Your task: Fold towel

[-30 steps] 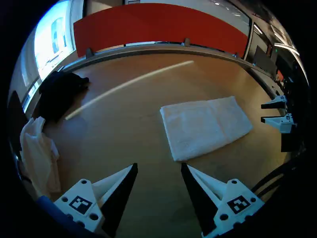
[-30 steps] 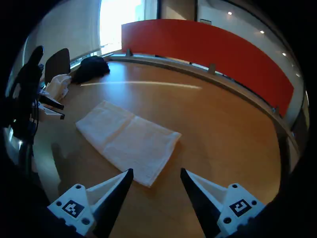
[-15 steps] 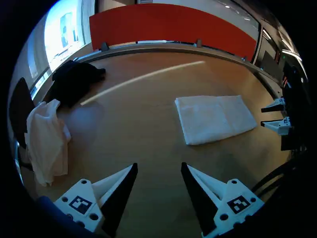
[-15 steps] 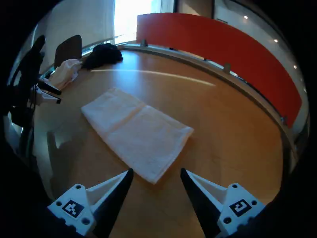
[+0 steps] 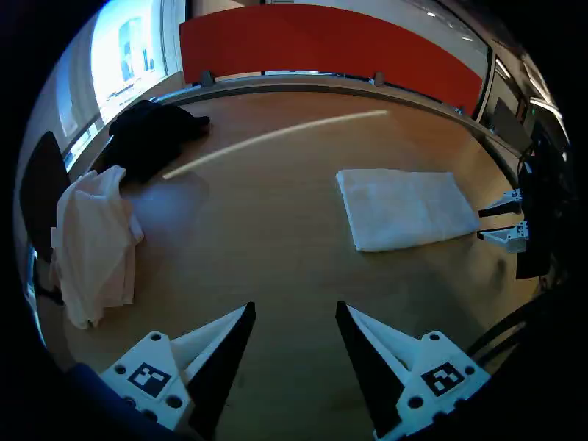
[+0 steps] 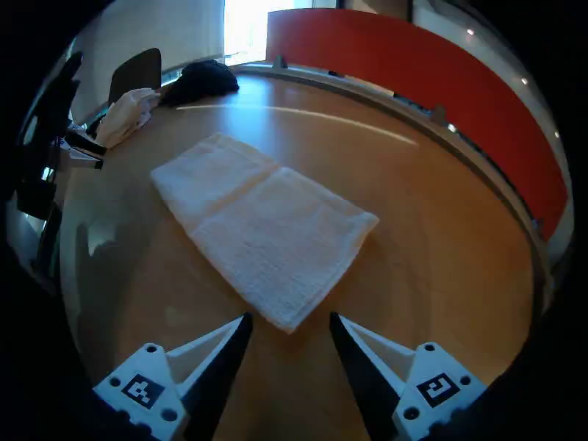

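Observation:
A white towel [image 6: 261,220] lies flat on the wooden table [image 6: 441,235], folded into a long rectangle with a crease across its middle. My right gripper [image 6: 290,320] is open, and the towel's near corner sits just between its fingertips. In the left gripper view the towel [image 5: 408,207] lies well ahead and to the right. My left gripper [image 5: 294,309] is open over bare table, holding nothing. The right gripper [image 5: 503,222] shows at the towel's right end, and the left gripper [image 6: 82,143] shows far off at the table's left edge.
A crumpled white cloth [image 5: 95,242] lies at the table's left edge by a dark chair [image 5: 37,195]. A black garment [image 5: 151,136] sits farther back. A red panel [image 5: 331,40] runs along the table's far rim.
My right gripper has come forward and down, so the towel's near corner now reaches between its fingertips. My left gripper has drawn back and turned left; the towel looks farther off.

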